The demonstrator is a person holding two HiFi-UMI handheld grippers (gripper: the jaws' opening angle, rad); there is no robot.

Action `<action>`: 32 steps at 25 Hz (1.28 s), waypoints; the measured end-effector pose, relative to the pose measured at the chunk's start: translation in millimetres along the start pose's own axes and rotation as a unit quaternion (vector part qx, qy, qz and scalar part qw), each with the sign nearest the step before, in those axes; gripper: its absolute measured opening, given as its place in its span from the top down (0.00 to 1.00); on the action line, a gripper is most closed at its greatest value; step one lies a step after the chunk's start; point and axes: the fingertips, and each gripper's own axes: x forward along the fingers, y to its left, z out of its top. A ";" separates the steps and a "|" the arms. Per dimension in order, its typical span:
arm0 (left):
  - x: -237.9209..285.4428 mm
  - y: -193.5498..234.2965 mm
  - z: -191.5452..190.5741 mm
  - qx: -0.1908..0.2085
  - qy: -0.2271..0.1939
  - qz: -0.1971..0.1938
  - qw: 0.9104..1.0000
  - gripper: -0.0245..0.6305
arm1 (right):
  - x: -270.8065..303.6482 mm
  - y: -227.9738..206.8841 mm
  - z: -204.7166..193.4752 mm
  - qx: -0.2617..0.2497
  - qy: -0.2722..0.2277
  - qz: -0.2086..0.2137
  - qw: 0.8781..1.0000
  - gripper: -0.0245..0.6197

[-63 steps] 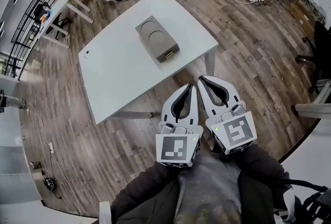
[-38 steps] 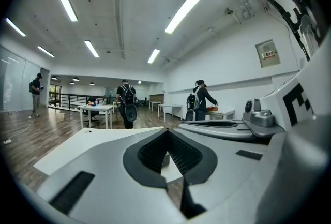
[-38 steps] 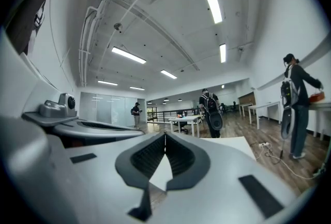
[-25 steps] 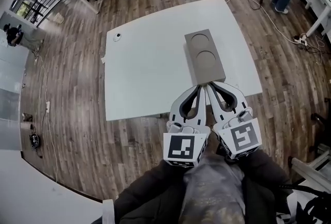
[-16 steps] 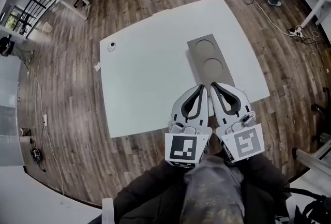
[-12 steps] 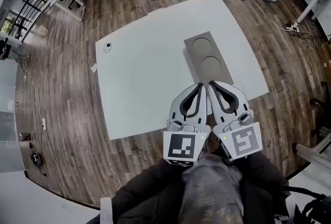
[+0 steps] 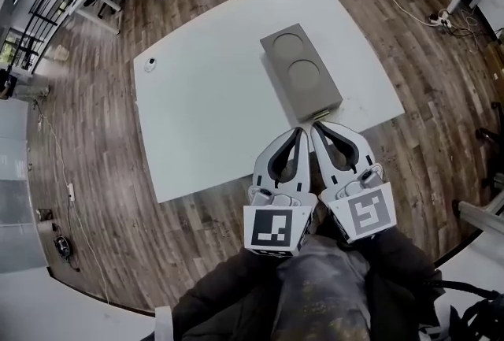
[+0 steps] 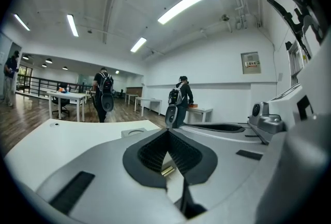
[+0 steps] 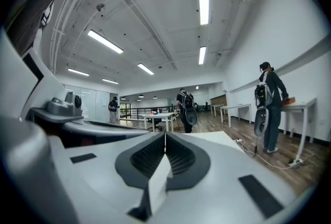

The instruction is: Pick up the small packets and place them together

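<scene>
Two grippers (image 7: 302,130) (image 7: 314,127), square-patterned marker cubes (image 7: 275,228) (image 7: 369,215), grey box (image 7: 299,72)

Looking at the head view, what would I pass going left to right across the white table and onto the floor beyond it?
small white object → grey box with two round hollows → white power strip on the floor

White table (image 7: 197,119); taupe box (image 7: 299,72); brown plank-patterned floor (image 7: 94,198); grey left hand-held gripper (image 7: 298,131) and right hand-held gripper (image 7: 314,128).
</scene>
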 end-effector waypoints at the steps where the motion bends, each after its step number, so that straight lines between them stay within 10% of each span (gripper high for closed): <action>1: -2.3 -3.3 -11.4 0.001 0.004 0.000 1.000 0.96 | -5.2 0.7 -12.3 0.004 0.003 -0.002 1.000 0.95; 8: -4.4 -10.7 -80.5 -0.007 0.032 -0.002 0.999 0.96 | -15.8 4.8 -91.3 0.024 0.041 0.006 0.999 0.95; 17: 1.4 5.2 -57.6 0.003 0.030 -0.005 1.000 0.96 | -6.0 -10.1 -91.8 0.027 0.060 -0.033 0.997 0.95; 24: 19.2 19.7 -79.2 0.001 0.060 -0.013 0.998 0.96 | 11.4 -30.5 -128.0 0.031 0.107 -0.071 0.991 0.69; 32: 50.0 25.5 -78.0 -0.002 0.083 -0.051 0.995 0.96 | 36.1 -57.8 -143.3 0.017 0.158 -0.098 0.982 0.67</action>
